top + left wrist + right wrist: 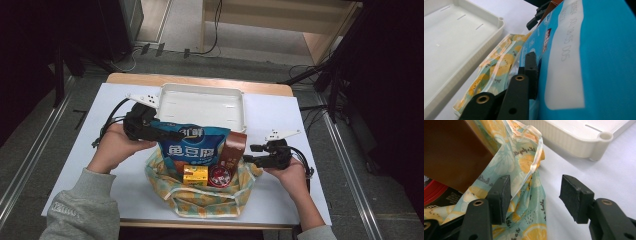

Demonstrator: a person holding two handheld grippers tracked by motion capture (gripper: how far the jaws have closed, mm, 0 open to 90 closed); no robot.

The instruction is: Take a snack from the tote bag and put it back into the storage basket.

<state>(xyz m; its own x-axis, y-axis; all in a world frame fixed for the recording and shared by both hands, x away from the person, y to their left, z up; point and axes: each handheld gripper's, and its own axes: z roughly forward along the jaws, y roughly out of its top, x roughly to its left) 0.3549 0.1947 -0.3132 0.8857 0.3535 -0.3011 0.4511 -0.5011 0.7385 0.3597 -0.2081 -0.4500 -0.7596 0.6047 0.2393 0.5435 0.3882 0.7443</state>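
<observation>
A blue snack bag [195, 145] stands upright in a lemon-print cloth bag [205, 202] at the table's front middle. My left gripper [162, 134] is at the snack bag's upper left corner. In the left gripper view one black pad [531, 70] lies flat against the blue bag [599, 62], and the bag hides the other jaw. My right gripper [250, 154] is at the cloth bag's right rim. It stands open [535, 195], with the rim of the cloth bag [529, 165] lying loosely between its pads.
A brown packet [234, 150], a yellow box [195, 175] and a red round tin [220, 176] also sit in the cloth bag. A shallow white tray [200, 107] lies empty behind it on the white tabletop [280, 120]. Cables trail on the floor beyond.
</observation>
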